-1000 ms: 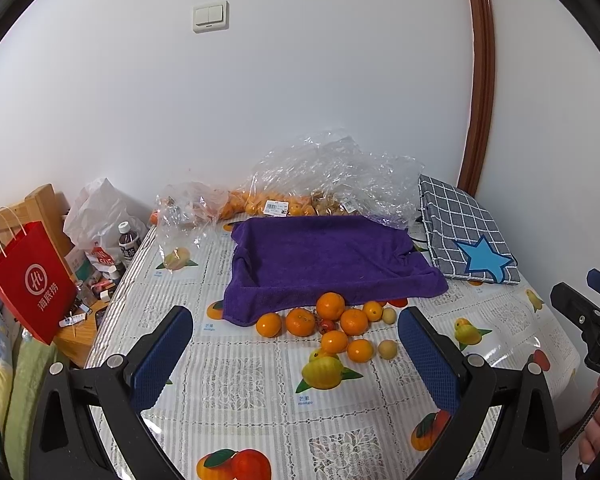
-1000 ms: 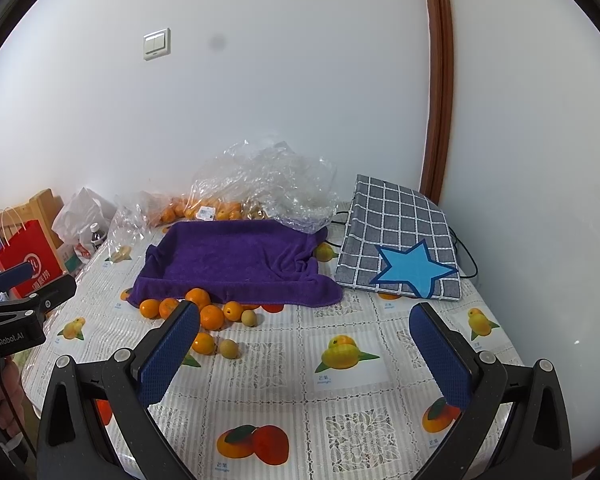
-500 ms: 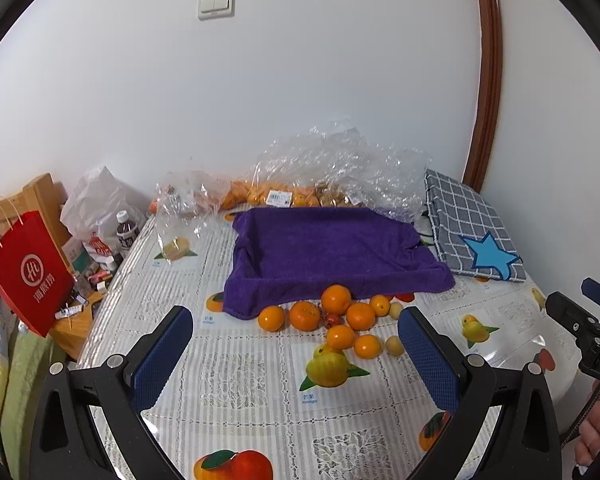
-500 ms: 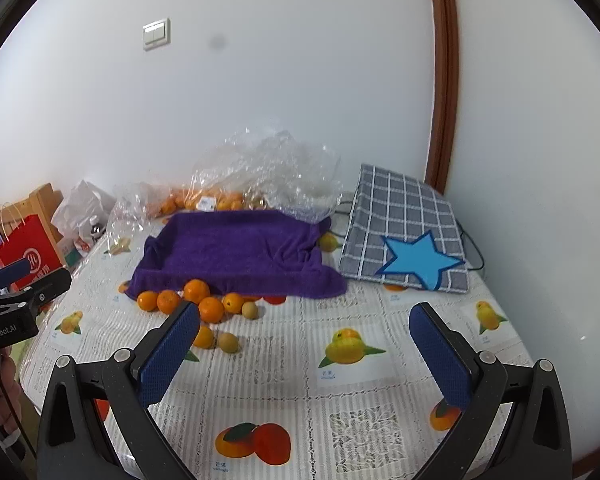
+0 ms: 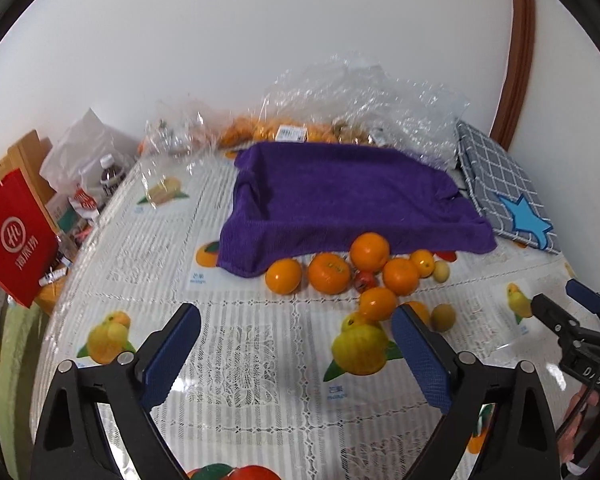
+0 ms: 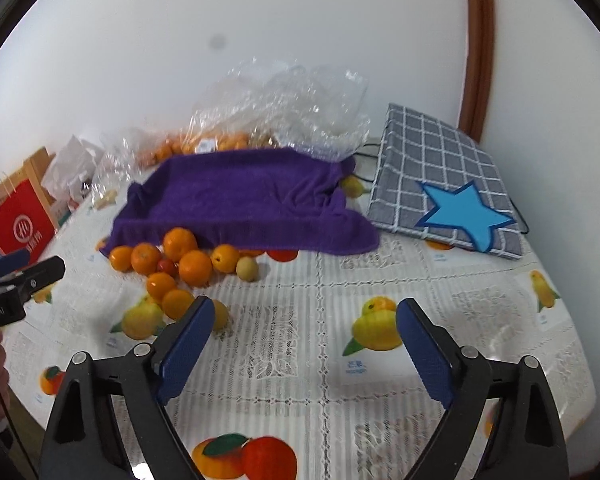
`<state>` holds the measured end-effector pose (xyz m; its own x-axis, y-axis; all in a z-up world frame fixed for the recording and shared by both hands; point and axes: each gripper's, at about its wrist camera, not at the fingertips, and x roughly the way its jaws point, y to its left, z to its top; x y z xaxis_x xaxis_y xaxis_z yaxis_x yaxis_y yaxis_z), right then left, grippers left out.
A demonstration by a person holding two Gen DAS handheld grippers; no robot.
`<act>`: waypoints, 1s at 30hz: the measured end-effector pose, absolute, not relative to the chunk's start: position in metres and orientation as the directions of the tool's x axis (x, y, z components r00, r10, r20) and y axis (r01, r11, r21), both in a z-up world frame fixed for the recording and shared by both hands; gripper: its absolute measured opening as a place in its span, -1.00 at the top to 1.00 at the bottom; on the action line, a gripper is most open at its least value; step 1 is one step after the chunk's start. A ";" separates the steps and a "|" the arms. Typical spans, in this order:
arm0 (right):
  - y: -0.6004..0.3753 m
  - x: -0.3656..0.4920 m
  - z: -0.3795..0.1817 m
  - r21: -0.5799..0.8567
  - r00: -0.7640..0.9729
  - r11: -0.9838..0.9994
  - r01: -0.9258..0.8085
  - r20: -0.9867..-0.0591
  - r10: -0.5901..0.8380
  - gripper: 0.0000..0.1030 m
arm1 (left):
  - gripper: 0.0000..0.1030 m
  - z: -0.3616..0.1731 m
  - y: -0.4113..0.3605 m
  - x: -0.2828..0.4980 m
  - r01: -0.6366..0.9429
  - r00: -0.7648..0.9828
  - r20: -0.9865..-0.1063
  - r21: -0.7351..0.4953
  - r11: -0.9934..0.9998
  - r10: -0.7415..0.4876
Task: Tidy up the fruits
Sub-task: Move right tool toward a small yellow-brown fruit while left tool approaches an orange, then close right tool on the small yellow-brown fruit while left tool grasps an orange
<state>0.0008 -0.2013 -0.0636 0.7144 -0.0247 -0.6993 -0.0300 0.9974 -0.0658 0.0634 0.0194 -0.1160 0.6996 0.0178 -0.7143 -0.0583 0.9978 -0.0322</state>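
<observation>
Several oranges [image 5: 328,272] lie in a loose pile on the fruit-print tablecloth, with a small red fruit [image 5: 365,279] and two pale yellow fruits [image 5: 443,317] among them. They sit just in front of a tray draped in a purple towel [image 5: 340,196]. The pile also shows in the right wrist view [image 6: 180,264], as does the towel [image 6: 240,196]. My left gripper [image 5: 296,356] is open and empty, a little short of the pile. My right gripper [image 6: 306,350] is open and empty, to the right of the pile.
A clear plastic bag of oranges [image 5: 340,112] lies behind the towel by the wall. A grey checked bag with a blue star [image 6: 452,192] lies at the right. A red paper bag [image 5: 12,236], a bottle [image 5: 110,174] and clutter stand off the table's left edge.
Both grippers have moved forward and lower toward the fruit pile; the oranges and towel look larger and closer. Both stay open and empty.
</observation>
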 end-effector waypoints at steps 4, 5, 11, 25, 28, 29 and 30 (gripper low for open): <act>-0.194 0.016 -0.085 -0.032 0.686 0.998 -0.060 -0.727 0.018 -0.63 | -0.68 -0.133 0.027 0.075 -0.055 0.669 -0.743 -0.054 0.997 -0.003; -0.192 0.019 -0.088 -0.021 0.677 0.998 -0.065 -0.736 0.029 -0.54 | -0.66 -0.137 0.031 0.078 -0.059 0.661 -0.750 -0.067 0.996 -0.011; -0.176 0.034 -0.108 0.051 0.622 0.991 -0.125 -0.774 0.119 -0.22 | -0.27 -0.156 0.052 0.086 -0.098 0.626 -0.779 -0.109 0.989 -0.023; -0.142 0.050 -0.143 -0.011 0.557 0.969 -0.245 -0.820 0.131 0.30 | -0.14 -0.164 0.067 0.089 -0.029 0.624 -0.776 -0.141 0.990 -0.092; -0.143 0.050 -0.143 -0.021 0.570 0.967 -0.254 -0.811 0.132 0.49 | -0.14 -0.168 0.065 0.096 -0.025 0.621 -0.776 -0.163 0.986 -0.112; -0.145 0.050 -0.142 -0.016 0.572 0.967 -0.255 -0.809 0.138 0.49 | -0.14 -0.170 0.063 0.100 -0.027 0.619 -0.777 -0.166 0.986 -0.114; -0.147 0.050 -0.141 -0.010 0.573 0.968 -0.252 -0.807 0.141 0.49 | -0.14 -0.170 0.061 0.104 -0.027 0.621 -0.776 -0.166 0.986 -0.113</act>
<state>0.0499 -0.1465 -0.1411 0.5728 0.1409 -0.8075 -0.2520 0.9677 -0.0099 0.1040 0.0606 -0.1705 0.6208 -0.1135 -0.7757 -0.0274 0.9857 -0.1661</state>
